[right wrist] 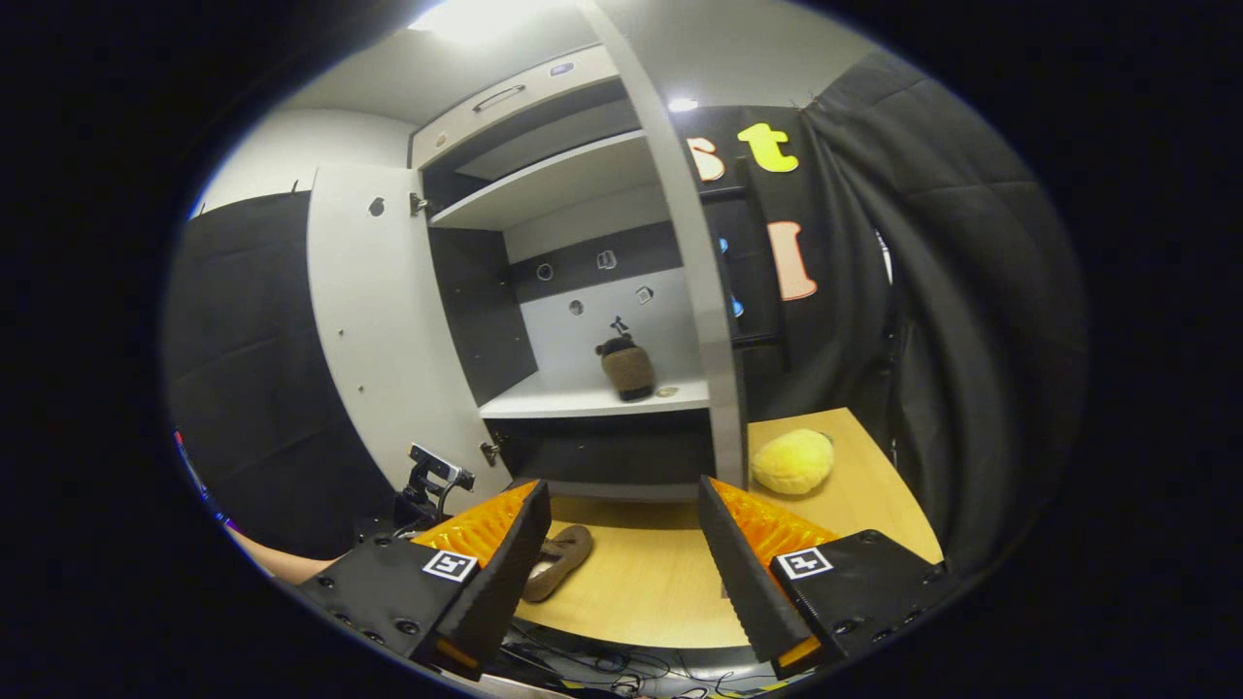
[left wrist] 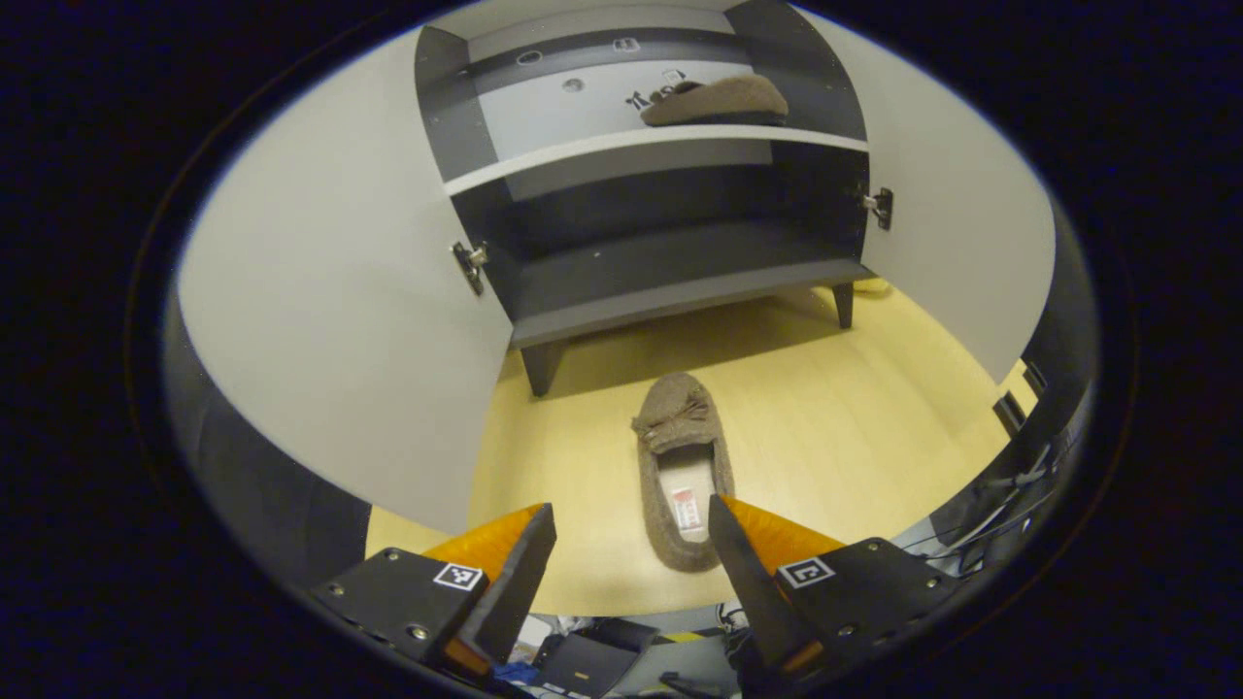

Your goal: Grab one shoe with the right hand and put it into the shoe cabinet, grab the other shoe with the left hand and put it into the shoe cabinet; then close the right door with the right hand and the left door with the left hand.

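Observation:
A brown fuzzy slipper (left wrist: pixel 680 466) lies on the pale wooden floor, toe toward the shoe cabinet (left wrist: pixel 680 291); in the right gripper view the same slipper (right wrist: pixel 558 558) lies low on the left. Its mate (left wrist: pixel 717 101) rests on the cabinet's white upper shelf and shows as the shelved slipper (right wrist: pixel 627 367) in the right gripper view. Both white doors stand wide: the left door (left wrist: pixel 330 320) and the right door (left wrist: pixel 961 233). My left gripper (left wrist: pixel 631 544) is open, just behind the floor slipper's heel. My right gripper (right wrist: pixel 621 534) is open and holds nothing, in front of the cabinet.
A yellow plush toy (right wrist: pixel 791 461) sits on the floor to the right of the cabinet, near the black curtain. The right door's edge (right wrist: pixel 699 291) runs up the middle of the right gripper view. Cables (left wrist: pixel 1010 515) lie at the floor's right edge. A small camera (right wrist: pixel 437 471) stands low left.

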`<state>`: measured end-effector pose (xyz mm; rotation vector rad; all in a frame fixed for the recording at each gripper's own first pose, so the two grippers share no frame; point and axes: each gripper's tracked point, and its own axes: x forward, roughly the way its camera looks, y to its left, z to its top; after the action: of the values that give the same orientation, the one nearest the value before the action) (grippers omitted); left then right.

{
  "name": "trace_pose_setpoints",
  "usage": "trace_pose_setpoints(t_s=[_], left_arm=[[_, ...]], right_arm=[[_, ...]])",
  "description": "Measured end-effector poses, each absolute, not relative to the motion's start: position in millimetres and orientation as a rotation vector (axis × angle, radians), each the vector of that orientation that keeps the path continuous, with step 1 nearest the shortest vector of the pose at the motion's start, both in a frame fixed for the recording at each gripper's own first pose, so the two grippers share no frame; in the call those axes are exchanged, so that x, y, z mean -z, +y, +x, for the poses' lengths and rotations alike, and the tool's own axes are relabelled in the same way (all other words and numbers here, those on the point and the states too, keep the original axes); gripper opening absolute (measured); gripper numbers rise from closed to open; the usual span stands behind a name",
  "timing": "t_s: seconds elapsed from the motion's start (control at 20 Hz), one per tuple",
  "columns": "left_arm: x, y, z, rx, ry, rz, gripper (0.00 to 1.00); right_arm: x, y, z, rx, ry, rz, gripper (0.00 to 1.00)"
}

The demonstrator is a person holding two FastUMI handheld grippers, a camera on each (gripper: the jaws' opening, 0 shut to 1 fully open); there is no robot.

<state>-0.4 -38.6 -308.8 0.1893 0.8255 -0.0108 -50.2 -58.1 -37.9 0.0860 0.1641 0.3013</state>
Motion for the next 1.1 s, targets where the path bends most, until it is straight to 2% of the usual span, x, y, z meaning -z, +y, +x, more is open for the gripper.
trace_pose_setpoints(t_s=[0.25, 0.3, 0.35, 0.95, 1.0, 1.1], left_arm=[[338.1, -35.8, 21.7, 0.105, 0.861, 0.263, 0.93], [345.6, -35.9, 23.5, 0.115, 0.879, 0.260, 0.93], [351.8, -37.6, 29.0, 0.130, 0.887, 0.252, 0.93], [412.6, -40.0, 79.1, 0.248, 0.935, 0.244, 0.93], [415.8, -45.7, 81.3, 0.263, 0.938, 0.202, 1.00], [418.0, -50.1, 83.9, 0.271, 0.950, 0.138, 0.79]], right_arm=[[32.7, -100.1, -59.1, -0.076, 0.136, 0.108, 0.98], [32.6, -105.4, -62.6, -0.037, 0.128, 0.113, 0.92], [34.9, -111.5, -66.3, 0.001, 0.126, 0.112, 0.98], [63.9, -156.0, -109.1, 0.346, 0.151, 0.177, 0.98], [64.5, -160.4, -113.8, 0.370, 0.148, 0.187, 0.98], [67.6, -171.1, -122.7, 0.415, 0.154, 0.197, 0.98]])
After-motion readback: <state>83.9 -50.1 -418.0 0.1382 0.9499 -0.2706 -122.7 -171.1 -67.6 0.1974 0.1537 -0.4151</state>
